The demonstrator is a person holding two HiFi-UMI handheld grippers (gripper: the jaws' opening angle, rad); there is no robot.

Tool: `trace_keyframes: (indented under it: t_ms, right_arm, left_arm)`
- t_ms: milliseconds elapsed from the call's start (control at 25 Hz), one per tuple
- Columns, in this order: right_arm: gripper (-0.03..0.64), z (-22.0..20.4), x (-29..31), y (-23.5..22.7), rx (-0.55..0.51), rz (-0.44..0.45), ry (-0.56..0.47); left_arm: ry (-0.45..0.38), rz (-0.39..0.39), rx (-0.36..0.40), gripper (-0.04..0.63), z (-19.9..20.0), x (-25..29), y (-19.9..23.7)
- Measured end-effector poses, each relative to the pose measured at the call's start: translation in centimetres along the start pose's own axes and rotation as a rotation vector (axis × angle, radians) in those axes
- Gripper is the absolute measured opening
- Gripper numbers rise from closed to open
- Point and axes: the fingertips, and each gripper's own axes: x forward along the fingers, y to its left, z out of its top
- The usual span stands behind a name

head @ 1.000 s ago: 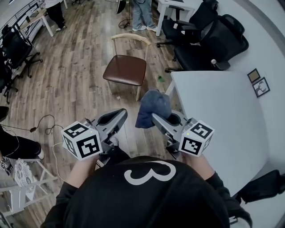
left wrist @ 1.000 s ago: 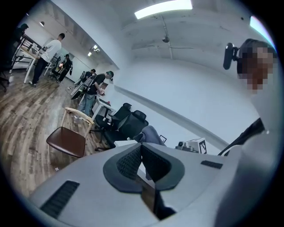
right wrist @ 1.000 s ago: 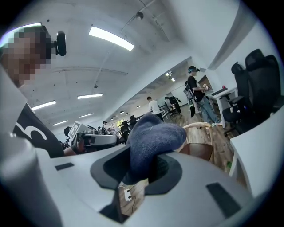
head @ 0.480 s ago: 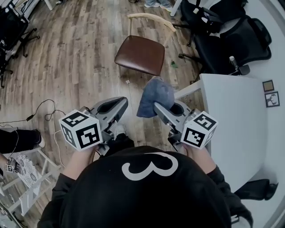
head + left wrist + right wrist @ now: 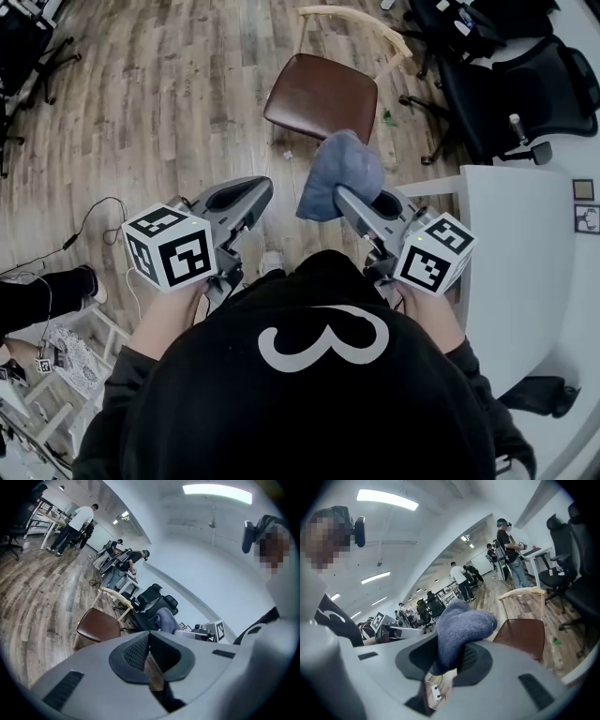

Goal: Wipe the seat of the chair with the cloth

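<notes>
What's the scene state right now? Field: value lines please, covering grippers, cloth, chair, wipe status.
left gripper: jaws together, nothing between them
right gripper: shut on cloth
cloth: blue-grey, bunched, held in the air over the wood floor
chair seat: brown, bare, ahead of both grippers, pale wooden backrest on its far side
cloth to chair seat: apart, no contact
white table: on the person's right
wipe: not yet begun
</notes>
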Motion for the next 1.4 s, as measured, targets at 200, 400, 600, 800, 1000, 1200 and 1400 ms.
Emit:
trace_keyframes:
  t_ms: [200,400,600,800,1000,1200,1400]
  right_arm:
    - [0.086,1.4,1.2,-4.6,0.062,-0.026,-0.021]
    - [0.086,3.2,3.2,-9.7,0.126,-0.026,-0.024]
    - [0.086,6.0,4.9,-16.5,0.161,-0.042,-0.021]
    - [0.086,8.4,7.2,-22.8,0.207,-0.058,-0.002]
    - [0.086,10.9,9.7,-26.3,0.193,-0.069,-0.003]
    - [0.086,10.8,11.9,-29.4,0.212,-0.099,0.018]
    - [0.086,10.0,14.9,-31.4,0.247,-0.140,0.041]
  left_arm:
    - [0.039,-0.002,-0.006,0.014,2.0,4.1,2.1]
    - [0.060,0.014,-0.017,0.014,4.9,8.3,4.2]
    - [0.112,0.029,0.000,0.014,7.5,14.5,6.6]
    - [0.172,0.023,-0.005,0.014,10.6,20.6,8.6]
    - [0.182,0.035,-0.011,0.014,12.6,23.6,10.8]
    - [0.216,0.041,-0.032,0.014,13.5,26.1,13.7]
    - [0.258,0.035,-0.036,0.014,14.4,27.4,17.3]
